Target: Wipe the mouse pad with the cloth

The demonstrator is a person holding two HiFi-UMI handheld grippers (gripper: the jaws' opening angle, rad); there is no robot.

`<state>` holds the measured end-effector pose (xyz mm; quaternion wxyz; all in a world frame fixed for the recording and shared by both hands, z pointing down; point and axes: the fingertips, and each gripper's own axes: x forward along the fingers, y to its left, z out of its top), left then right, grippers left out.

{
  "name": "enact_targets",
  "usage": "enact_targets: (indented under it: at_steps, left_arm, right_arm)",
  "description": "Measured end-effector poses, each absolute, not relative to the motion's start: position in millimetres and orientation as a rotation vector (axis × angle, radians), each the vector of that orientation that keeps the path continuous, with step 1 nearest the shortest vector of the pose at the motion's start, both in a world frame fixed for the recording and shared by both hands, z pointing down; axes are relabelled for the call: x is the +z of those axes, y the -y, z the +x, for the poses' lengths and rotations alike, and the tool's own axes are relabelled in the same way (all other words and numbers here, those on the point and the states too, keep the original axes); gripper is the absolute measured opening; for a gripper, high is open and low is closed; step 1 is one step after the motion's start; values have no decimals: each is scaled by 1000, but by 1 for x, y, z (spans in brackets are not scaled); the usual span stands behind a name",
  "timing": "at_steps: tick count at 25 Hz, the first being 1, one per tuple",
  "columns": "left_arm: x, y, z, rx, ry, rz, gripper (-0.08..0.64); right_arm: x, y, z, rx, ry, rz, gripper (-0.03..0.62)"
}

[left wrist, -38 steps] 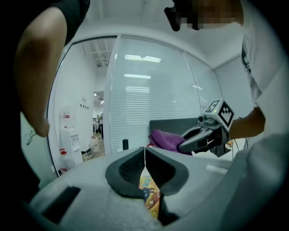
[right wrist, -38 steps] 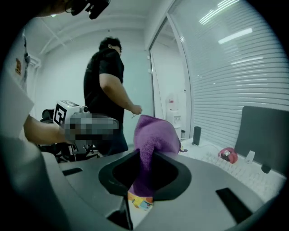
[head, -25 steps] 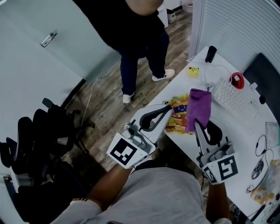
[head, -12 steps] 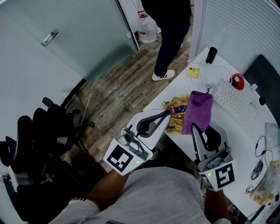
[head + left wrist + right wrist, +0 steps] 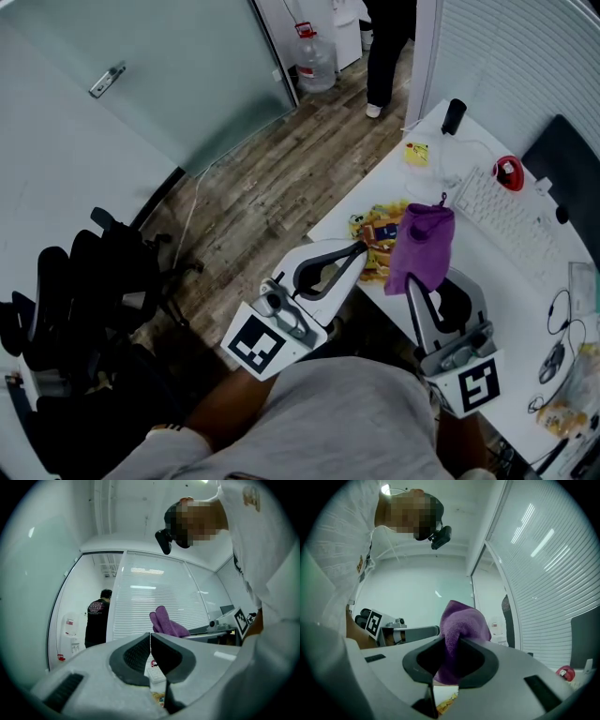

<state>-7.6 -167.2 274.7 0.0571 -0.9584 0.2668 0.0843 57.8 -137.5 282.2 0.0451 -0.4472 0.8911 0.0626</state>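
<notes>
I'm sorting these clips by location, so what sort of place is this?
Most likely an office. A white desk carries a keyboard, a black swivel chair stands on the wood-look floor, and slatted blinds line the wall behind the desk.

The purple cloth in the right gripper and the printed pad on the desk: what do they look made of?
The cloth looks soft and matte. Its fuzzy nap and the limp folds where the right gripper pinches it in its jaws suggest microfibre. The mouse pad lies flat and thin with a colourful print. It is probably fabric-topped, but its surface is too small to tell.
</notes>
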Motion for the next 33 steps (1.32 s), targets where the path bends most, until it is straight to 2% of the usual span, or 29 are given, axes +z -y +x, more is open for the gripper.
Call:
enact_targets:
  at_steps: [33]
  left_arm:
    - [278,166,-12,239,-809,-2911,17]
  right_arm:
    - [282,139,57,178,-2699,-1407,71]
